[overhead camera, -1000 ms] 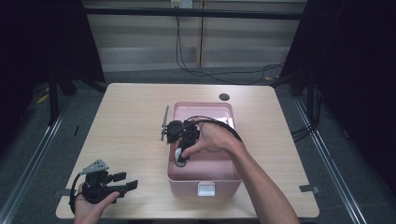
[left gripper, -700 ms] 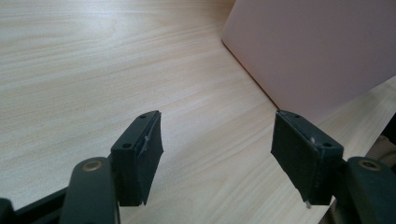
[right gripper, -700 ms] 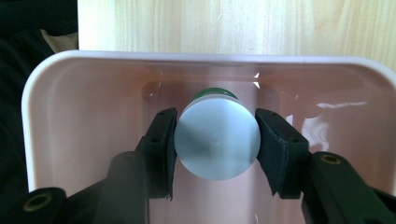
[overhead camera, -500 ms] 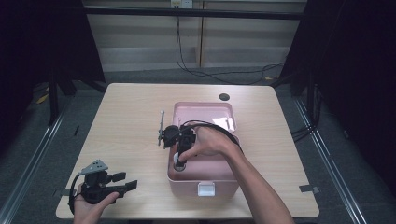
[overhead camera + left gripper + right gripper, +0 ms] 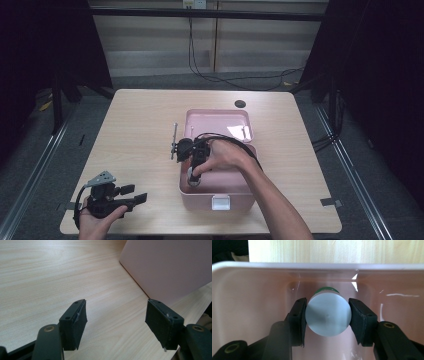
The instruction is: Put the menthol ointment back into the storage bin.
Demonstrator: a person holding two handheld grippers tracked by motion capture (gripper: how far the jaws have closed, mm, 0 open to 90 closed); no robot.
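Observation:
An open pink box (image 5: 240,194) stands in the middle of the wooden table (image 5: 135,125). My right gripper (image 5: 193,177) reaches down into the box's near left corner. In the right gripper view it (image 5: 327,315) is shut on a small cylinder with a pale cap and a green band (image 5: 327,313), held inside the pink box (image 5: 257,290) close to its wall. My left gripper (image 5: 134,194) rests at the table's near left corner, open. In the left gripper view its pads (image 5: 77,323) are wide apart over bare wood, with the box's side (image 5: 170,267) ahead at the right.
A thin metal rod (image 5: 174,140) lies on the table beside the box's left wall. A dark round disc (image 5: 240,104) sits near the table's far edge. Cables (image 5: 220,77) run over the floor behind the table. White items (image 5: 239,132) lie at the box's far end.
My right gripper has moved toward the near left corner of the box and lower into it. The left gripper has stayed in place.

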